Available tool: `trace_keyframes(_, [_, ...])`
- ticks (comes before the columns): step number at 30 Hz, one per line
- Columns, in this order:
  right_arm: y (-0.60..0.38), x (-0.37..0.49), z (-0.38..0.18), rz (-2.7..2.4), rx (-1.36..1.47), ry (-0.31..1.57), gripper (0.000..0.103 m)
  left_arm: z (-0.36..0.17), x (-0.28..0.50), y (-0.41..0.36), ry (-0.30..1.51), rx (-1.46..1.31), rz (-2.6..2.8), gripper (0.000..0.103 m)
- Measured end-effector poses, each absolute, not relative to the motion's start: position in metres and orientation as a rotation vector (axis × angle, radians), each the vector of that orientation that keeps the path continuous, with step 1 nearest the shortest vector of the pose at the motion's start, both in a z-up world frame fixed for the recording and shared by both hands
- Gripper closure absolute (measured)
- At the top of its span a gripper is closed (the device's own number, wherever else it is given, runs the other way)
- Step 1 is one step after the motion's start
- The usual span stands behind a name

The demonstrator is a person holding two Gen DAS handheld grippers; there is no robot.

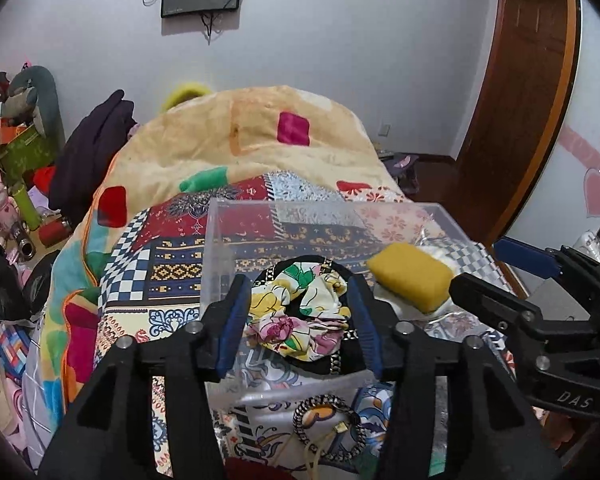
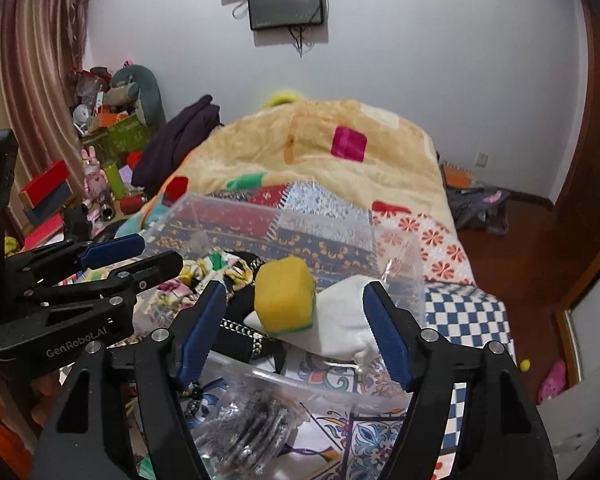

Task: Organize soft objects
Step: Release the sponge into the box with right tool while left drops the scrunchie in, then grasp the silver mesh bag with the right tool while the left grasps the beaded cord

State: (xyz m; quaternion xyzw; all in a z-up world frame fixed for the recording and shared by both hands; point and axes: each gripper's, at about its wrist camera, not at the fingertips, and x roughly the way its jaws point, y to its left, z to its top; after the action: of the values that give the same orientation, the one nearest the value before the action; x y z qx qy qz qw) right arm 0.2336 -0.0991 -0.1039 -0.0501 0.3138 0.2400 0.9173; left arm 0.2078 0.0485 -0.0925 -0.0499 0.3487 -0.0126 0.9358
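Note:
A clear plastic box [image 1: 220,248] stands on the patterned bedspread; it also shows in the right wrist view [image 2: 404,264]. In it lie a floral fabric piece [image 1: 296,320] on black studded cloth [image 1: 324,364], a yellow sponge [image 1: 410,276] and a white cloth [image 2: 340,320]. My left gripper [image 1: 298,320] is open, its blue pads either side of the floral fabric, not closed on it. My right gripper [image 2: 296,328] is open above the box's near wall, facing the yellow sponge [image 2: 286,300]. The left gripper [image 2: 140,256] also shows in the right wrist view.
A chain bracelet [image 1: 328,428] lies on the bedspread before the box. A clear bag of dark rings [image 2: 244,432] lies near the right gripper. A beige blanket [image 1: 240,136] is heaped behind. Cluttered toys and boxes [image 2: 112,128] stand at the left; a wooden door [image 1: 516,112] is at the right.

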Motion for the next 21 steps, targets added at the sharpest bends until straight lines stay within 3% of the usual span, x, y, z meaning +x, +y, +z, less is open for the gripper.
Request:
trace_keyframes(4, [-0.104, 0.223, -0.093, 0.497, -0.095, 0.61, 0.03, -0.079, 0.193, 0.048, 0.677, -0.109, -0.032, 0.041])
trace_keyframes(6, [-0.108, 0.215, -0.088, 0.497, -0.084, 0.589, 0.021, -0.073, 0.185, 0.049, 0.658, -0.111, -0.031, 0.037])
trace_keyframes(15, [-0.118, 0.195, -0.094, 0.506, -0.094, 0.605, 0.02, -0.063, 0.148, 0.05, 0.627, -0.125, -0.017, 0.012])
trace_keyframes(21, [-0.117, 0.202, -0.123, 0.519, -0.082, 0.713, 0.02, -0.085, 0.142, 0.05, 0.686, -0.136, -0.011, 0.01])
